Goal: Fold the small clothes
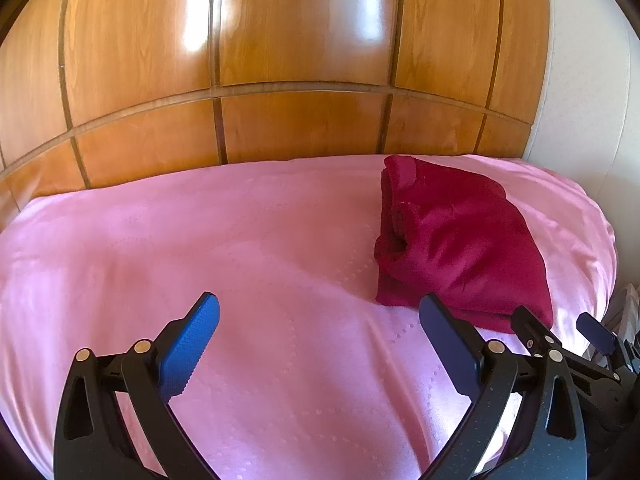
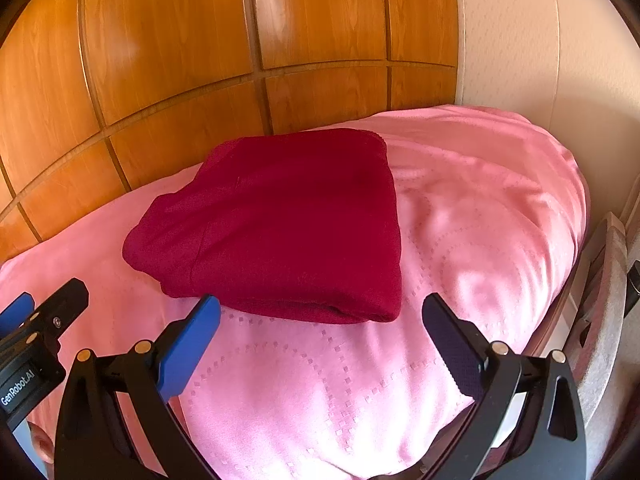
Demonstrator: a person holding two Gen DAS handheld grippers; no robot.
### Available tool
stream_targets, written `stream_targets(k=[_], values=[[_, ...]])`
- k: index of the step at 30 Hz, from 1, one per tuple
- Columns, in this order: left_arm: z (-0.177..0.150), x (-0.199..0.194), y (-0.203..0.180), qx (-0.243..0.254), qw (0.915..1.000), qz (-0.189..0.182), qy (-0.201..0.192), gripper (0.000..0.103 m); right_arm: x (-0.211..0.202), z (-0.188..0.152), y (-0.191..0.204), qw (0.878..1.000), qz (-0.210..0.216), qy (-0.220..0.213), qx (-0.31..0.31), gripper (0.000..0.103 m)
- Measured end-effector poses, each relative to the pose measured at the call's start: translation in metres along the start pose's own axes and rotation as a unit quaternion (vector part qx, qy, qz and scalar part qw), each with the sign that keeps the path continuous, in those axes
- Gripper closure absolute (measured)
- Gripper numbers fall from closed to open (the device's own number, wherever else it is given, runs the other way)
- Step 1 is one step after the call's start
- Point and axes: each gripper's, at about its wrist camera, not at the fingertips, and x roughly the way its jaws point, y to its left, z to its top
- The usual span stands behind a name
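Folded dark red garment (image 1: 460, 240) lies on the pink bedspread (image 1: 200, 240) in the left wrist view, far and to the right, close to the wooden panelled wardrobe (image 1: 280, 60) behind the bed. The left gripper (image 1: 320, 336) hovers over bare bedspread, nearer than the garment, with its jaws spread wide and nothing between them. At the right edge the right gripper (image 1: 560, 330) shows beside it, near the garment's near corner, also parted.

From the right wrist view, the garment (image 2: 288, 220) sits as a neat squarish bundle in the middle of the frame, its folded edge toward the camera. The right gripper (image 2: 320, 316) hangs just short of that near edge, jaws wide apart and empty, its blue left finger (image 2: 192, 344) close to the cloth without gripping it. The left gripper (image 2: 44, 300) pokes in at the left edge.
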Motion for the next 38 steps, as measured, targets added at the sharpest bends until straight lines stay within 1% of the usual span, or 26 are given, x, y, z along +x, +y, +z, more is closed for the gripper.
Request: stream_targets(k=[11,25,27,31,34,37,38], values=[[-0.002,0.003,0.002,0.002,1.0000,0.004,0.004,0.004,0.001,-0.002,0.002,1.000,0.002,0.003,0.004,0.002],[-0.006,-0.002,0.000,0.008,0.9999,0.006,-0.005,0.004,-0.001,-0.004,0.005,1.000,0.005,0.002,0.006,0.002],[-0.006,-0.003,-0.001,0.008,0.9999,0.011,-0.009,0.004,-0.001,-0.004,0.005,1.000,0.005,0.003,0.006,0.002],[-0.005,0.000,0.001,0.004,0.9999,0.010,-0.003,0.004,0.001,-0.002,0.005,1.000,0.013,0.004,0.002,0.002],[-0.006,0.005,0.005,-0.001,0.9999,0.008,0.009,0.004,0.001,0.008,-0.004,1.000,0.021,-0.005,0.010,0.002],[-0.009,0.012,0.012,-0.012,0.9997,0.010,0.021,0.004,0.006,0.029,-0.024,1.000,0.006,-0.021,0.021,0.002],[-0.010,0.015,0.013,-0.013,0.9995,0.012,0.026,0.004,0.014,0.040,-0.037,0.999,0.000,-0.016,0.031,0.002]])
